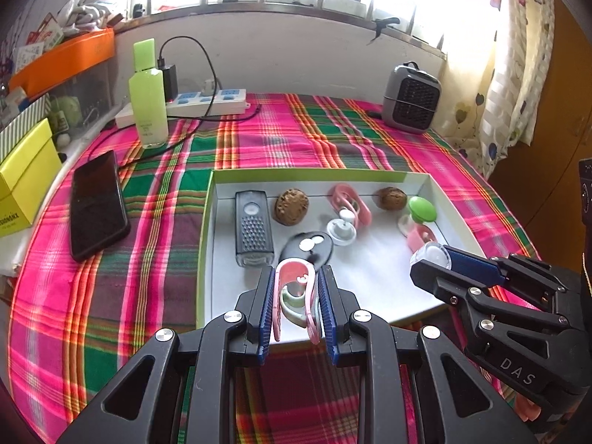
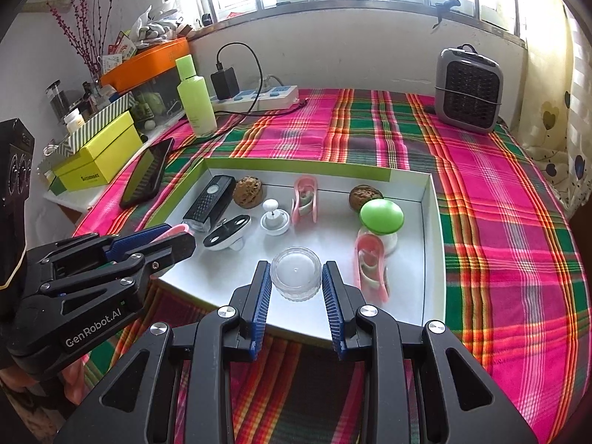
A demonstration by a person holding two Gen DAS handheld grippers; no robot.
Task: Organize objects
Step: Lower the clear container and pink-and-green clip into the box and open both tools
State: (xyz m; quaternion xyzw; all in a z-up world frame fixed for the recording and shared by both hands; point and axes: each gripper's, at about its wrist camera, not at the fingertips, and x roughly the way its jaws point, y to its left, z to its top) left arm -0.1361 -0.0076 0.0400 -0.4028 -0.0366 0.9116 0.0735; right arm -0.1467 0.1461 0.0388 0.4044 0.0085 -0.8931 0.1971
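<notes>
A shallow white tray with a green rim [image 1: 207, 214] [image 2: 433, 222] lies on the plaid cloth. My left gripper [image 1: 296, 277] is shut on a pink clip [image 1: 296, 296] over the tray's near left part; it also shows in the right wrist view [image 2: 177, 238]. My right gripper [image 2: 296, 275] holds a clear round jar [image 2: 296, 272] between its pads above the tray's near edge; the jar also shows in the left wrist view [image 1: 431, 255]. In the tray lie a black light [image 1: 253, 227], two walnuts [image 1: 291, 206], two more pink clips [image 2: 370, 264], a green knob [image 2: 381, 215], a white knob [image 2: 274, 218] and a black oval piece [image 1: 309, 246].
A black phone [image 1: 98, 203] lies left of the tray. A green bottle [image 1: 148, 92], a power strip [image 1: 207, 101] with cables and a grey heater [image 1: 410, 98] stand at the back. Yellow and orange boxes [image 1: 26, 177] sit at the left edge.
</notes>
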